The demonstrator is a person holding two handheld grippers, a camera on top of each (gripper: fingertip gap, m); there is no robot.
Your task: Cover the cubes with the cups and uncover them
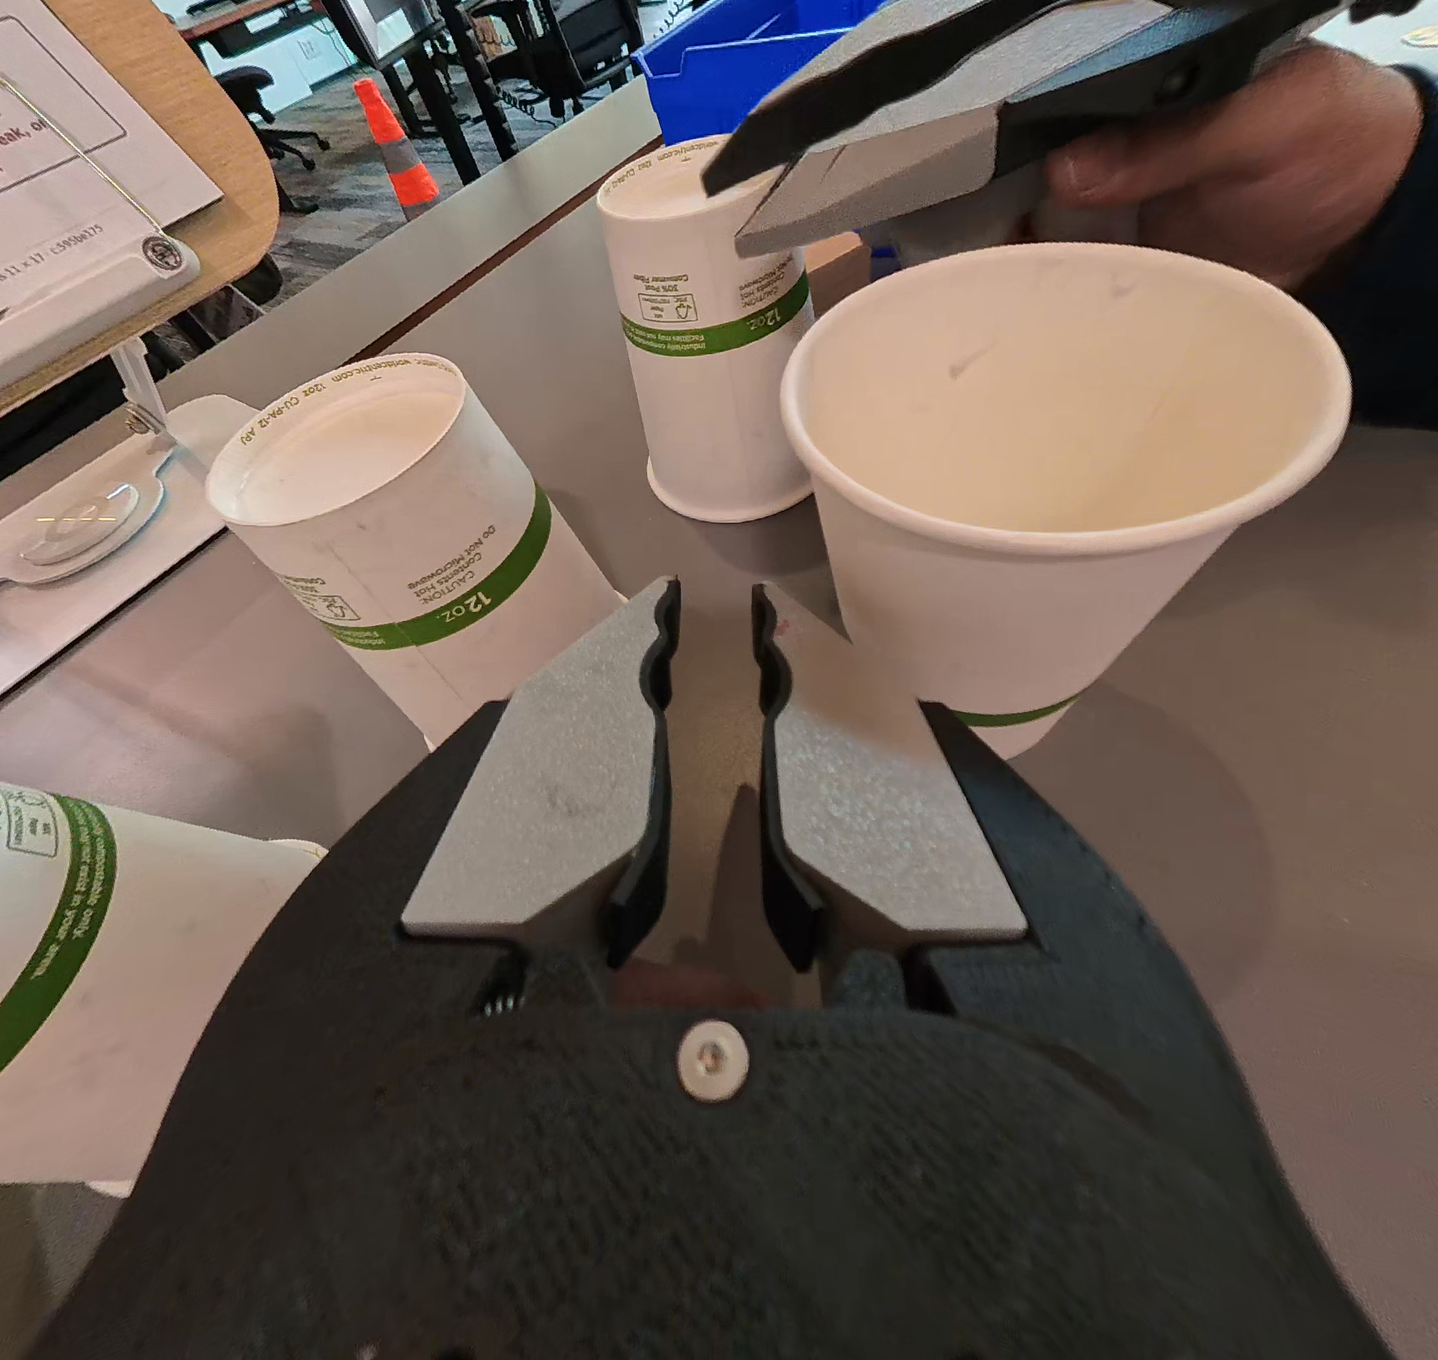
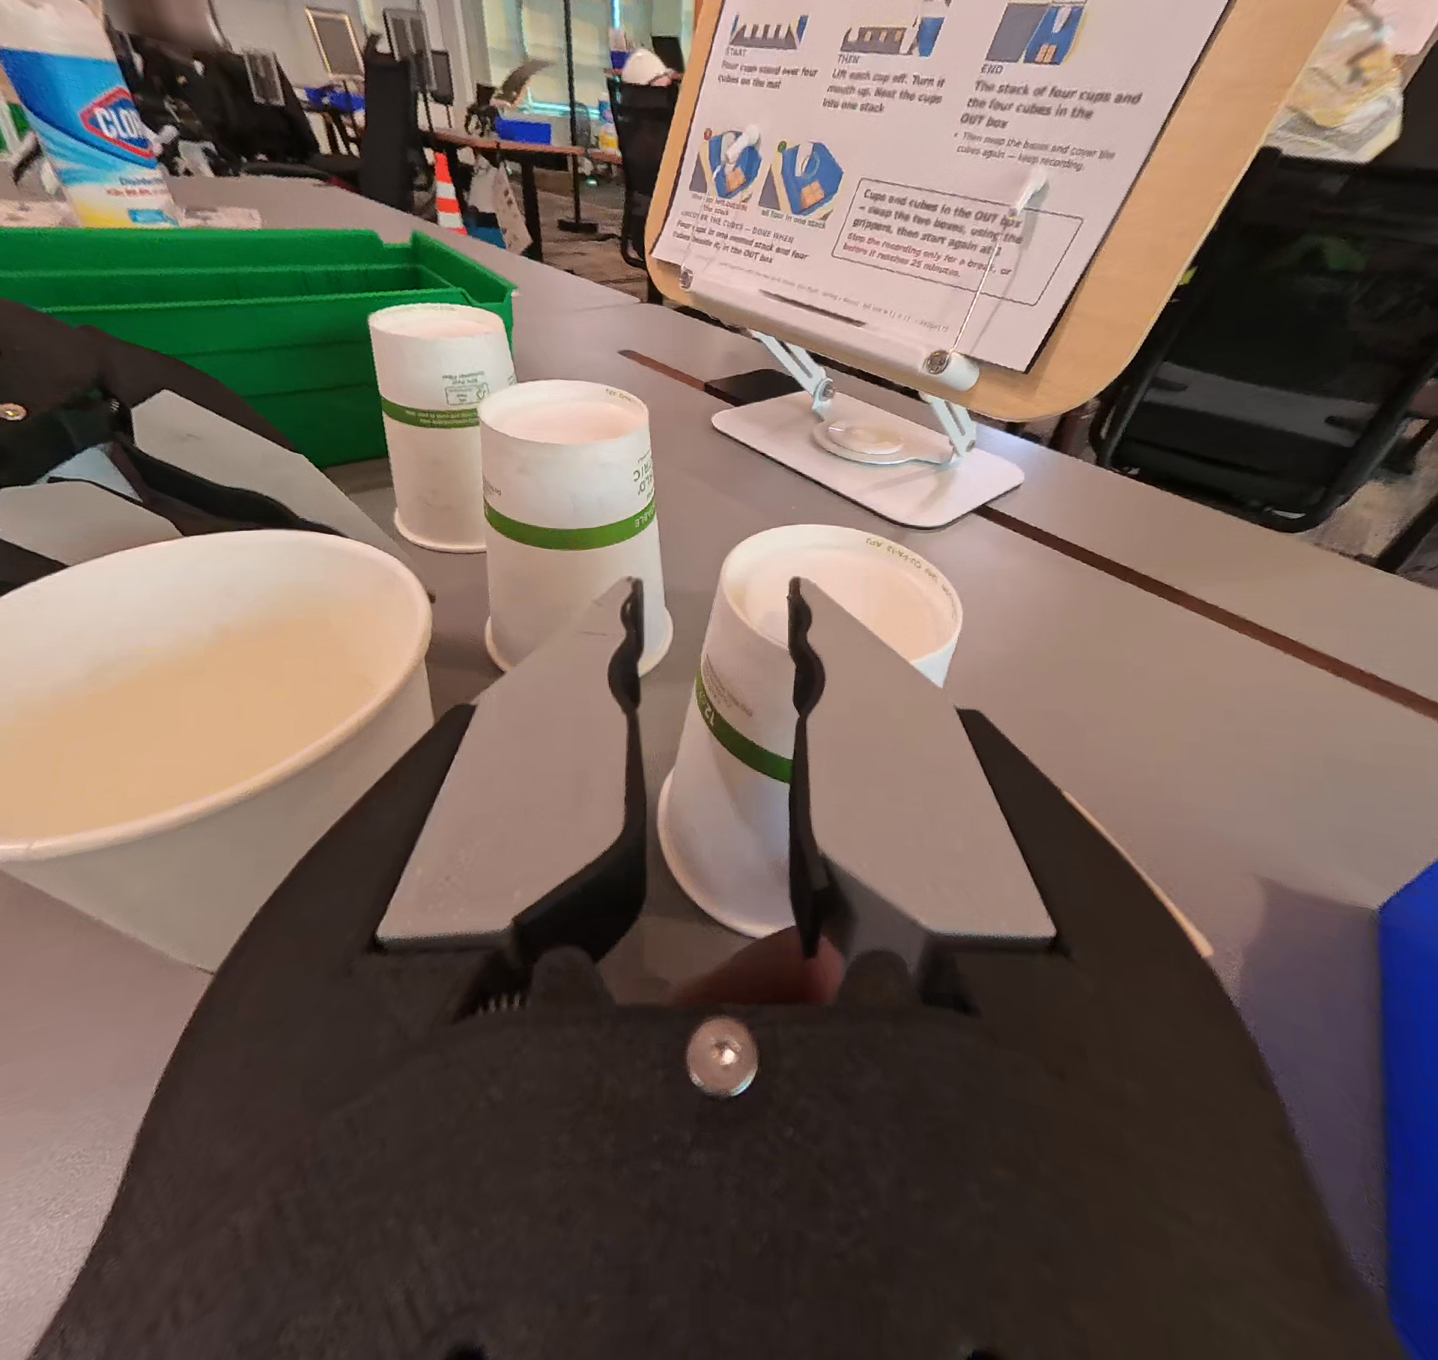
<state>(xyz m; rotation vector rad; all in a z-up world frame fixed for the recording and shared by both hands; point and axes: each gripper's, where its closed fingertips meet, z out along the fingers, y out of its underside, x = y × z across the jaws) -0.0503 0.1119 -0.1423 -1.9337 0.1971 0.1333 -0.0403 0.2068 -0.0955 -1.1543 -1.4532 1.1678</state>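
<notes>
Left jaws [image 1: 714, 599]: slightly parted, nothing between them, low over the surface [image 1: 1245, 856] between two cups.
Upright cup [image 1: 1043, 513]: mouth up, just right of the left jaws, standing free.
Inverted cups [image 2: 572, 513]: three stand mouth-down in a row; any cubes beneath are hidden.
Right jaws [image 2: 714, 599]: open, empty, above the nearest inverted cup [image 2: 825, 669].
Step in hand: likely uncovering; straddle the cup's base evenly, close gently to avoid crushing, lift straight up.
</notes>
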